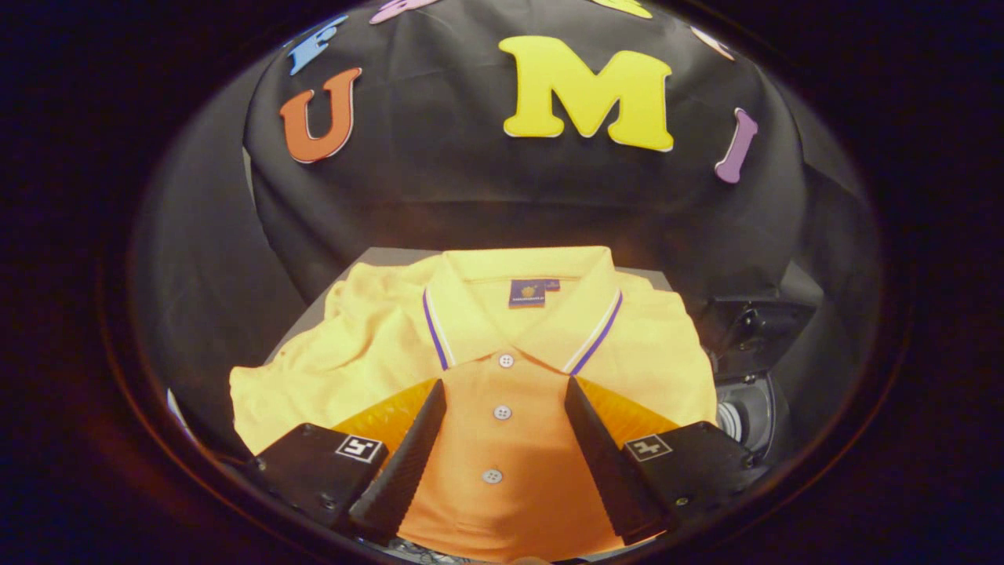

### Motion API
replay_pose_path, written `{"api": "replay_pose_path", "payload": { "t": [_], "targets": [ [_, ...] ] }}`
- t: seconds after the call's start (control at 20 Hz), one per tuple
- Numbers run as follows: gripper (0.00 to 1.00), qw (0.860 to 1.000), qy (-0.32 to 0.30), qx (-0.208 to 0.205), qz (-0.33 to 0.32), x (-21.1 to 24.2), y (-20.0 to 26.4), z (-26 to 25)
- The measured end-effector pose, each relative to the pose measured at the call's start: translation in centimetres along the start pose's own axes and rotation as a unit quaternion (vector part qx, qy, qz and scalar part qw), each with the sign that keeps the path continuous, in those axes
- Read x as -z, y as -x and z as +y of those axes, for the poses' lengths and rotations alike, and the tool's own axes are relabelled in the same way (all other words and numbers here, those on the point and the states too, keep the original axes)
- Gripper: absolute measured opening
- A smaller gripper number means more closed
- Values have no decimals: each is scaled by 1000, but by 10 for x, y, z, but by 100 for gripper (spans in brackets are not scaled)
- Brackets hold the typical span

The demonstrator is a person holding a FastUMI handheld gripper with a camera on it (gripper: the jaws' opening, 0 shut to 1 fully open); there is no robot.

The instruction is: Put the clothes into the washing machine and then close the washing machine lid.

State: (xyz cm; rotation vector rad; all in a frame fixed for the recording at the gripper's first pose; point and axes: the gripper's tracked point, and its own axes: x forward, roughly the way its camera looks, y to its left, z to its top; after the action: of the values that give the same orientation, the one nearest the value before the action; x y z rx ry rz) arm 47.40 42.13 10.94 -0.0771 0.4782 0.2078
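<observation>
Spread flat on grey table (384,256): soft, light yellow-orange cotton polo shirt (502,439). Tool (504,396) open above button placket, gripping nothing. Limp fabric; best pinched in a bunched fold near collar.

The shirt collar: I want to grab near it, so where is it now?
In the gripper view the collar of the yellow polo shirt lies just beyond the open tongs, centred between the fingers.

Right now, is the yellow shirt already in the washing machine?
Not yet. Nothing looks done: the yellow polo shirt lies folded on a grey surface. In hand: the tongs are open, one finger on each side of the button placket, not gripping it. Left: grab the shirt, put it in the washing machine, close the lid.
</observation>
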Motion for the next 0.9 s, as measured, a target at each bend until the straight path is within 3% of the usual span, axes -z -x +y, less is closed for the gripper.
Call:
{"api": "replay_pose_path", "payload": {
  "t": [0.35, 0.7, 0.9],
  "targets": [
    [97, 1000, -21, 3, 8, 2, -1, 1],
    [97, 998, 11, -7, 55, 6, 1, -1],
    [87, 995, 9, -8, 98, 5, 1, -4]
  ]
}}
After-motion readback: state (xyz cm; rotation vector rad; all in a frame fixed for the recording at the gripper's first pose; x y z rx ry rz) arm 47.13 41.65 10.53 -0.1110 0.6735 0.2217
